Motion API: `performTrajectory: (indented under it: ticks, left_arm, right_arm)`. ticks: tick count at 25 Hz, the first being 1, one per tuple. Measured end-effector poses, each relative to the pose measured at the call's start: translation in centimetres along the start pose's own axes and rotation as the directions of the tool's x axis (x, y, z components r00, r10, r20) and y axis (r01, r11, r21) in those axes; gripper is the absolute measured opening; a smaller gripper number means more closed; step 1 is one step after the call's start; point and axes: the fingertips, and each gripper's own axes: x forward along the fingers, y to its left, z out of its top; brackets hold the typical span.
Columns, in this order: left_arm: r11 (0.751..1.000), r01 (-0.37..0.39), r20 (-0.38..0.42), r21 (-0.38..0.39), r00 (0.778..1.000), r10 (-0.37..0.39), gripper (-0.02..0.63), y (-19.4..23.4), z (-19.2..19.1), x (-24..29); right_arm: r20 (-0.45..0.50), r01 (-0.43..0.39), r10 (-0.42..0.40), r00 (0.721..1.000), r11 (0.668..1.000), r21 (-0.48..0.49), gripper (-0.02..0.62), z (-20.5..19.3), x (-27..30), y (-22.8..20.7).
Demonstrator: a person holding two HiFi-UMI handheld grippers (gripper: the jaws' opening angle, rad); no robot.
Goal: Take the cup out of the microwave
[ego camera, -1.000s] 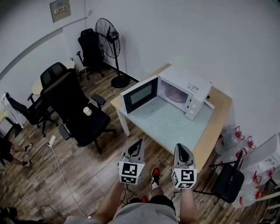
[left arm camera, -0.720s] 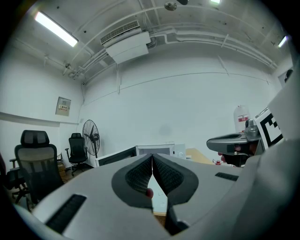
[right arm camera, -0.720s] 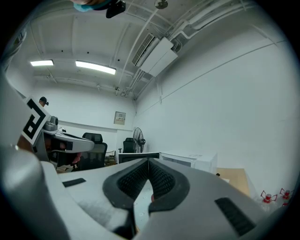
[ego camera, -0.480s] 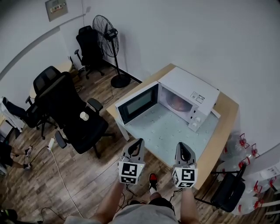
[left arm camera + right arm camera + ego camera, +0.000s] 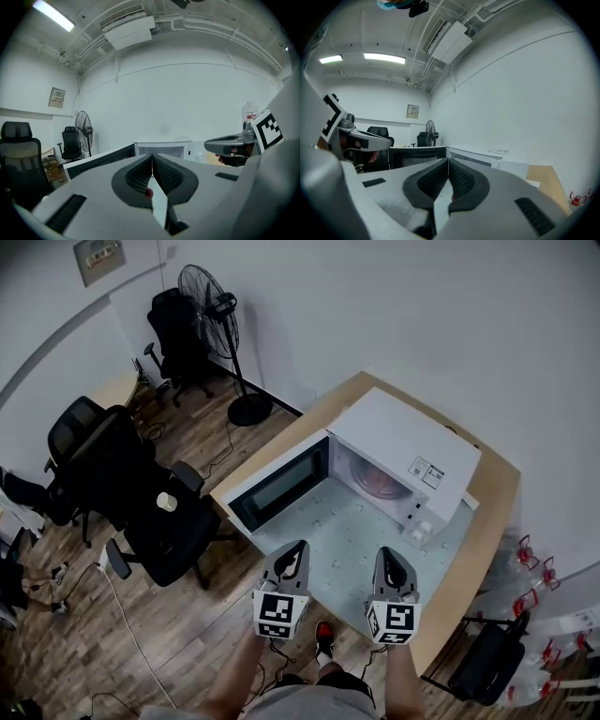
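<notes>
Cup (image 5: 379, 480) in microwave (image 5: 412, 439), well ahead of left claw (image 5: 298, 547) and right claw (image 5: 385, 554)

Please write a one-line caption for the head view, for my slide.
Left gripper and right gripper, jaws shut, face the open microwave on the table.

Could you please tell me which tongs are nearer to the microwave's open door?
Left. The left tongs are just short of the door; the right tongs are farther to its right.

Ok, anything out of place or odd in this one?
One thing: what looks like a small white cup stands on the seat of a black office chair, not on the table. The microwave door stands open; nothing looks spilled.
</notes>
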Motion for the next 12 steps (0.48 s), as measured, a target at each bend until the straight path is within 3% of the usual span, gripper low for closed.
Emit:
performTrajectory:
  ticks: [12]
  left_arm:
    - [0.999,0.032,-0.05,-0.017,0.998,-0.033,0.025,1.5,-2.8,9.8]
  right_arm:
    - [-0.056,0.015,-0.015,0.998,1.0,0.005,0.02,-3.7,9.3,-3.5]
